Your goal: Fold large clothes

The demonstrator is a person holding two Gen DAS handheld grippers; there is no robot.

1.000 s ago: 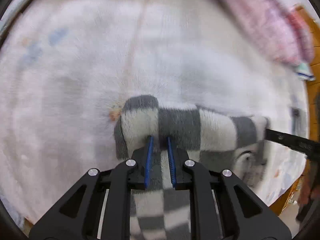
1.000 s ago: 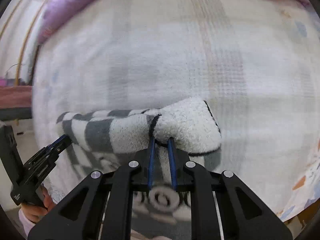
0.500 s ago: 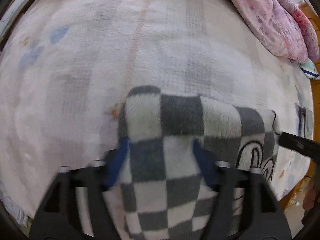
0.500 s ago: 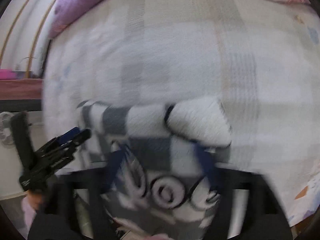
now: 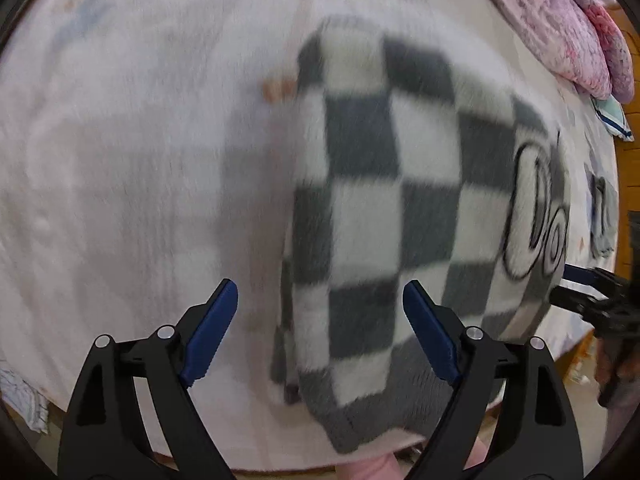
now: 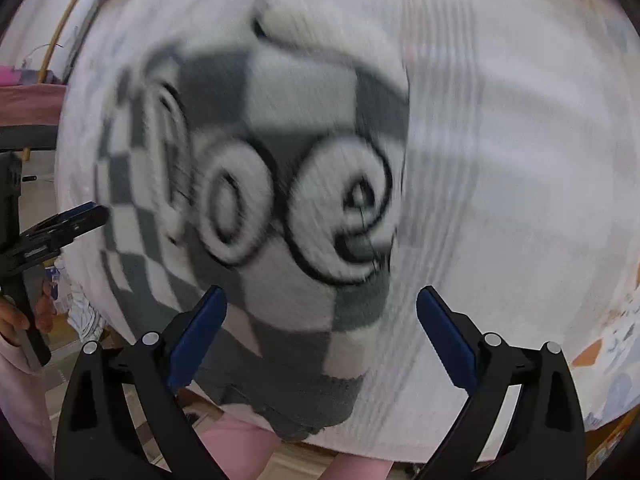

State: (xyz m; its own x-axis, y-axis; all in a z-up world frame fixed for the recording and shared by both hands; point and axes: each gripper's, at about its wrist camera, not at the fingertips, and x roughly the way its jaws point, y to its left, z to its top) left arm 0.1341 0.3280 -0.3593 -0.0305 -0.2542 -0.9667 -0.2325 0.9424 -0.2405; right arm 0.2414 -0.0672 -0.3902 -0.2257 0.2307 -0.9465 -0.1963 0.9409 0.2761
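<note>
Bed with a fuzzy white blanket fills both views, pink bedding bunched in the upper right of the left wrist frame. The checkered garment lies folded on the blanket near the bed's front edge, grey and white squares with big looping letters on it.

Both grippers have let go. The left gripper has just been opening its blue fingers, and they now stand wide with the cloth below and beyond them, not pinched. Same story for the right gripper: fingers just spread, nothing pressed between them, the lettered part of the garment sitting ahead of and under the gap.

What matters for the next grab: the bundle's long axis looks like it runs side to side between the two grippers. The left one sits over the plain checkered end, the right over the lettered end, so each hand is nearest its own end. My guess is the next fold brings one end over the other. Pictures are pretty blurry, so exact edges are hard to call.
</note>
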